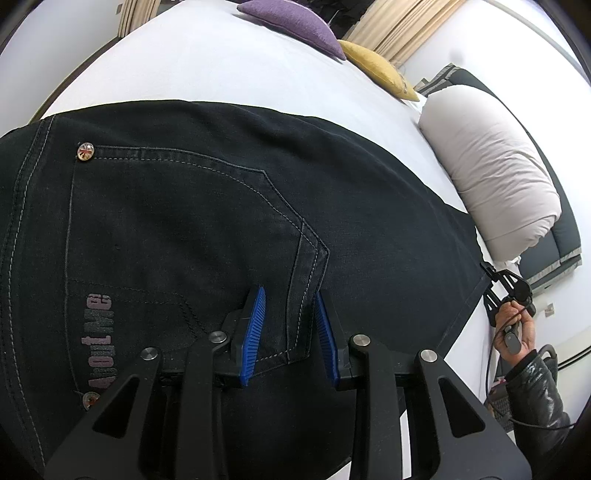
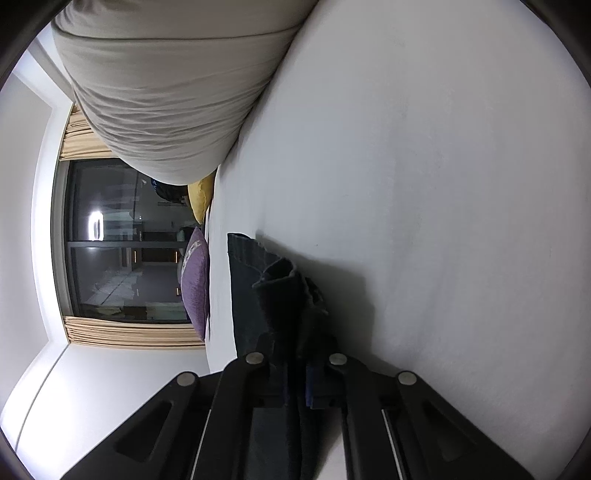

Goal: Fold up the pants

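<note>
Black denim pants [image 1: 221, 206] lie flat on a white bed [image 1: 221, 62], back pocket up with a pink logo and a rivet. My left gripper [image 1: 290, 299] hovers over the pocket's lower corner, its blue pads [image 1: 255, 328] apart with nothing between them. My right gripper [image 1: 508, 291] shows at the pants' far right edge, held by a hand. In the right wrist view the pants' edge [image 2: 284, 291] is bunched between the right gripper's [image 2: 295, 369] closed fingers, the view rolled sideways.
A rolled white duvet [image 1: 495, 166] lies on the bed at right, on a dark blanket [image 1: 561, 236]. A purple cushion [image 1: 291, 22] and a yellow cushion [image 1: 380, 70] sit at the far end. A dark window [image 2: 122, 240] with beige curtains is beyond.
</note>
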Available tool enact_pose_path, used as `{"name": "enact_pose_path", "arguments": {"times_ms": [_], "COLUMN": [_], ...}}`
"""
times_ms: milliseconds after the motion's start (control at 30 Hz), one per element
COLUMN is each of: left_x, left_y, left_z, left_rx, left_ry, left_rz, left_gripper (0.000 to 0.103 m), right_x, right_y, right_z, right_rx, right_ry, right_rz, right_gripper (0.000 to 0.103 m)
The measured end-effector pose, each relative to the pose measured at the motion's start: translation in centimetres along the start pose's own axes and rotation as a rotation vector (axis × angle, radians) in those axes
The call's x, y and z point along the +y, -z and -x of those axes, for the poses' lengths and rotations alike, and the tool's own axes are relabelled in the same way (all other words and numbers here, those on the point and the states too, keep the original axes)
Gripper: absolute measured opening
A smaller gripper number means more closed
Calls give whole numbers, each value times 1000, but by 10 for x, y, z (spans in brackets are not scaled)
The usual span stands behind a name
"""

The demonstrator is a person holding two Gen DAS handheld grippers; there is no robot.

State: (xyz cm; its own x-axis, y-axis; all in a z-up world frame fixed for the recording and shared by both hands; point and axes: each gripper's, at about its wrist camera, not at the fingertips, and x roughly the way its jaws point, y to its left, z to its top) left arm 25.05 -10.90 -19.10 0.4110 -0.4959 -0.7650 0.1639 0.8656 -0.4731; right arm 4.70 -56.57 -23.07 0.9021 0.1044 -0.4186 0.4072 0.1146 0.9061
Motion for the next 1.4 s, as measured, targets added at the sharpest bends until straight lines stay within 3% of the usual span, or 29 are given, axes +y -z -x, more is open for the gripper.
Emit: {"name": "enact_pose_path", "arguments": {"times_ms": [267, 333, 467, 567, 667, 733, 767, 867, 1033, 1200, 1300, 1400], "left_x": [4, 8, 8, 2, -7, -11, -11, -19, -39, -45, -36, -30], "left_y": [-1, -2, -6, -11, -20, -23, -22, -21, -23, -28, -27, -25], "left_z": [1, 4, 8, 17, 19, 10, 6, -9, -28, -43, -47, -50], "left_rx": [0, 2, 3, -18, -27, -8, -5, 51, 105, 145, 142, 151], "left_ry": [8, 14, 0, 35, 131, 206, 234, 295, 368, 425, 470, 489], "left_rz": [16, 26, 30, 78, 137, 195, 224, 269, 278, 315, 380, 411], "left_gripper": [27, 27, 28, 28, 33, 70, 72, 72, 72, 74, 75, 75], "right_x": [23, 36, 93, 148, 174, 159, 150, 131, 134, 146, 131, 124], "right_y": [3, 7, 39, 109, 233, 301, 321, 349, 374, 392, 409, 413], "right_z": [-7, -4, -6, -17, -34, -46, -53, -66, -65, -57, -73, -78], "right_rx": [-31, -42, -21, 44, 131, 177, 192, 201, 100, 6, 119, 131], "right_ry": [95, 134, 207, 267, 337, 375, 399, 447, 507, 503, 529, 537], "right_rz": [112, 186, 476, 865, 1446, 1739, 1817, 1901, 2064, 2193, 2302, 2322], "right_gripper": [5, 5, 5, 5, 5, 5, 5, 5, 5, 6, 6, 7]}}
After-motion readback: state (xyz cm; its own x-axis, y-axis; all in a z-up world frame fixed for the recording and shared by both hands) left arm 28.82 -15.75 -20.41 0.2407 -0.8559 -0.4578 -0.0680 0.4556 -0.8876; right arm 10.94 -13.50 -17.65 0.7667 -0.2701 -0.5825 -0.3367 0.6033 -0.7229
